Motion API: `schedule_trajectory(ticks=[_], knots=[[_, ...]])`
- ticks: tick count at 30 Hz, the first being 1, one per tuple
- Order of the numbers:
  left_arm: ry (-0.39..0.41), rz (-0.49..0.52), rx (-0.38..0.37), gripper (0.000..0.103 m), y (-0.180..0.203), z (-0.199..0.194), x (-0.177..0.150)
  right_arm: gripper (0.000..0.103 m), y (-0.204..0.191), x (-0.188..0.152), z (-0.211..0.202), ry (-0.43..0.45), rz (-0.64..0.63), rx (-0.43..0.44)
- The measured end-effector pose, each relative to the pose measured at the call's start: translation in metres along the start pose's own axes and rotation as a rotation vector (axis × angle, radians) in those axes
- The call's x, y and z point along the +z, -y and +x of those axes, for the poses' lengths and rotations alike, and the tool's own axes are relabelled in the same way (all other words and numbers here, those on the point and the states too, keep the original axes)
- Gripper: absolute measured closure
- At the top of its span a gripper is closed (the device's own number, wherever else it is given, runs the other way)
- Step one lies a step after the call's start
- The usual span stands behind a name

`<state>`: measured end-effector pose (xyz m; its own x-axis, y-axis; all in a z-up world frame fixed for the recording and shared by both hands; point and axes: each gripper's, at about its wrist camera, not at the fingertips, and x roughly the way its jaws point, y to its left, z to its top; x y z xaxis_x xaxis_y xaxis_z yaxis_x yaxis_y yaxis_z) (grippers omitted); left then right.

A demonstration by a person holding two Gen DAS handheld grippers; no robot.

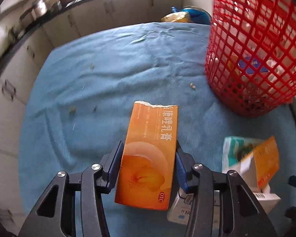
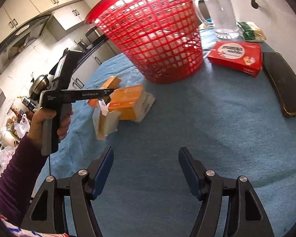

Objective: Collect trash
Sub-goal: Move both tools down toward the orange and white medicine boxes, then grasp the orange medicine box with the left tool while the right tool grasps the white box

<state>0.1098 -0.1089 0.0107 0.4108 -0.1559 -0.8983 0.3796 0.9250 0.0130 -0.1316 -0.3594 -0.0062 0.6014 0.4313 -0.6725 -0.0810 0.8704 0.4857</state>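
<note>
The left hand-held gripper (image 1: 148, 164) pinches an orange medicine box (image 1: 150, 154) between its blue pads (image 1: 114, 164), the box's torn end pointing away from the camera and toward the red mesh basket (image 1: 254, 55). That basket stands on the table (image 1: 108, 69), which is covered by a blue cloth, and some trash already shows through its lattice — a blue item among pale pieces. On the near side of the basket lies a small heap of more trash: another orange carton (image 2: 128, 100) on top of white packets (image 2: 106, 126), with a pale green packet (image 1: 234, 148) beside them in the left wrist view. A few crumbs (image 1: 192, 86) dot the cloth close to the basket's base. The right hand-held gripper (image 2: 146, 169) hangs over bare cloth well in front of the basket, its jaws spread wide and holding nothing. Beside the basket on its far side sit a red box (image 2: 236, 57), a dark flat case (image 2: 282, 86) and a clear glass jug (image 2: 219, 11).
</note>
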Motion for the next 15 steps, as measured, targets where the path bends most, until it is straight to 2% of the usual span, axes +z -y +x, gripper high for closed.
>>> schedule_trajectory(ticks=[5,9,13,15], knots=[[-0.02,-0.136,-0.028,0.055,-0.034,-0.025,-0.036,0.031,-0.019,0.005,0.004,-0.009,-0.05,0.018],[0.008,-0.219,-0.054,0.055,-0.061,-0.05,-0.071,0.031,-0.041,0.009,0.011,-0.011,-0.1,0.037],[0.041,-0.246,-0.03,0.055,-0.074,-0.069,-0.106,0.031,-0.064,0.013,0.024,-0.027,-0.163,0.067],[0.052,-0.248,-0.024,0.055,-0.074,-0.075,-0.121,0.03,-0.075,0.016,0.034,-0.033,-0.195,0.054]])
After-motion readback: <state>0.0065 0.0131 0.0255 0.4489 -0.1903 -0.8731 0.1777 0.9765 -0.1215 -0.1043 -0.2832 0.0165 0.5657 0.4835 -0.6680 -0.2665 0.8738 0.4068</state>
